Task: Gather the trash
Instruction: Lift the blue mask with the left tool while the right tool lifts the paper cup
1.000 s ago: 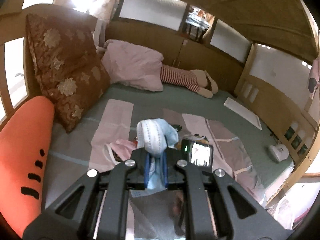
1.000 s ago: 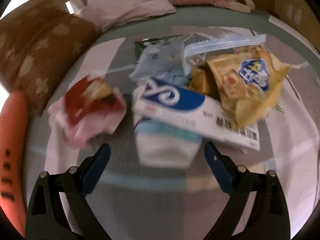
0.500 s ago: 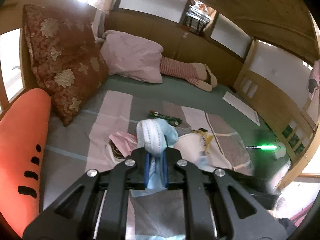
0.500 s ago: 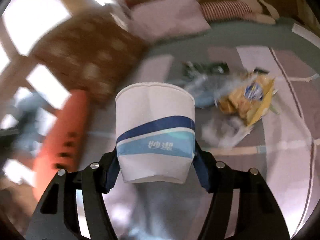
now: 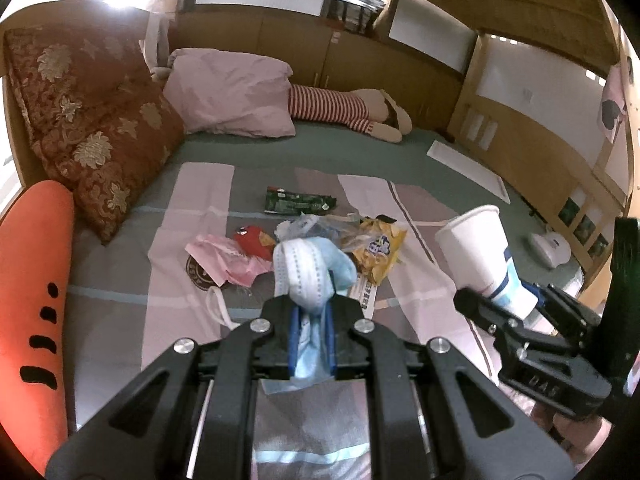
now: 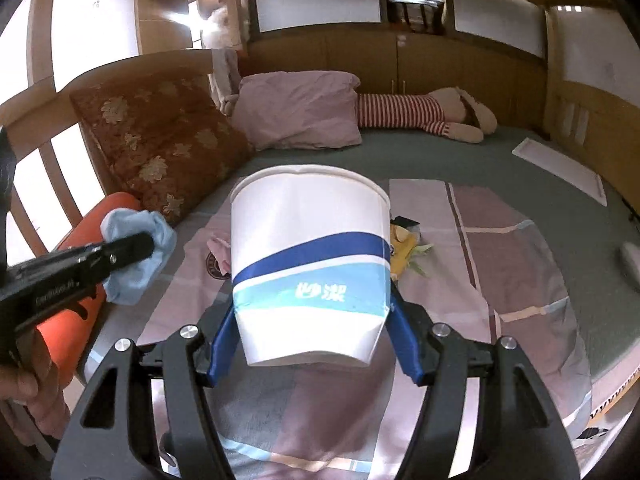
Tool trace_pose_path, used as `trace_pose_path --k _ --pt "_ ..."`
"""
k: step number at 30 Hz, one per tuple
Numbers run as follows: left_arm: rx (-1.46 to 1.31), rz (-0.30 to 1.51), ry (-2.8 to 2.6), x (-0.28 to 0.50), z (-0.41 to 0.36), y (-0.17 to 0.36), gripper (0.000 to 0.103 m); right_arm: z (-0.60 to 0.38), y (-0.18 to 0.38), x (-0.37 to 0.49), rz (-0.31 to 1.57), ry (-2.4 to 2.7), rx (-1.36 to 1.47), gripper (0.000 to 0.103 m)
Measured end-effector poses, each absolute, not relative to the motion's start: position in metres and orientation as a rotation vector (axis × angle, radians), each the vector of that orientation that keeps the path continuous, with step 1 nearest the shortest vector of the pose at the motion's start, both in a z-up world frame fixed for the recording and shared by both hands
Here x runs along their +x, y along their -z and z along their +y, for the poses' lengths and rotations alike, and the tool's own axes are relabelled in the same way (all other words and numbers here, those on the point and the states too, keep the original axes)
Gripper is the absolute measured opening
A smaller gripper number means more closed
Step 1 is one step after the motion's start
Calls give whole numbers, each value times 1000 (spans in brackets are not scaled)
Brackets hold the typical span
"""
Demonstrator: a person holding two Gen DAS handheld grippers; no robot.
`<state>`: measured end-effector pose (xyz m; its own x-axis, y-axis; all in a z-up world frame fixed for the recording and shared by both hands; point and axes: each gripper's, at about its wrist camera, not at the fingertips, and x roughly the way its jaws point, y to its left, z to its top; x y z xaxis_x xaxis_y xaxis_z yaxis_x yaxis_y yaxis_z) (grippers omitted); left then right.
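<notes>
Wood-panelled bedroom, grey-and-pink patchwork bedspread (image 5: 192,216) with litter in the middle.
Left gripper (image 5: 311,320) clenched on a crumpled light-blue face mask (image 5: 308,268). Right gripper (image 6: 310,340) grips a white paper cup with blue bands (image 6: 310,264), jaws just closed on it, held above bed. On the bed: yellow snack bag (image 5: 376,248), green wrapper (image 5: 298,202), red wrapper (image 5: 254,238), pink plastic bag (image 5: 224,260).
</notes>
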<state>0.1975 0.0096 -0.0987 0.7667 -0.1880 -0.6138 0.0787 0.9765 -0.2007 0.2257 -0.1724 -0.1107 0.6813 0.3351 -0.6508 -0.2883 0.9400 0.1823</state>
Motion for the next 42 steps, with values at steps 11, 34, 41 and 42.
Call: trace_pose_path --k 11,34,41,42 --pt "-159 713 131 200 10 104 11 -182 106 209 742 -350 77 65" --pt "-147 774 128 215 5 127 12 -187 105 206 714 -353 78 65" --pt "-96 782 194 213 -24 133 11 -284 74 144 600 -231 220 65" --pt "-81 782 211 211 -30 134 11 -303 74 126 595 -187 212 65"
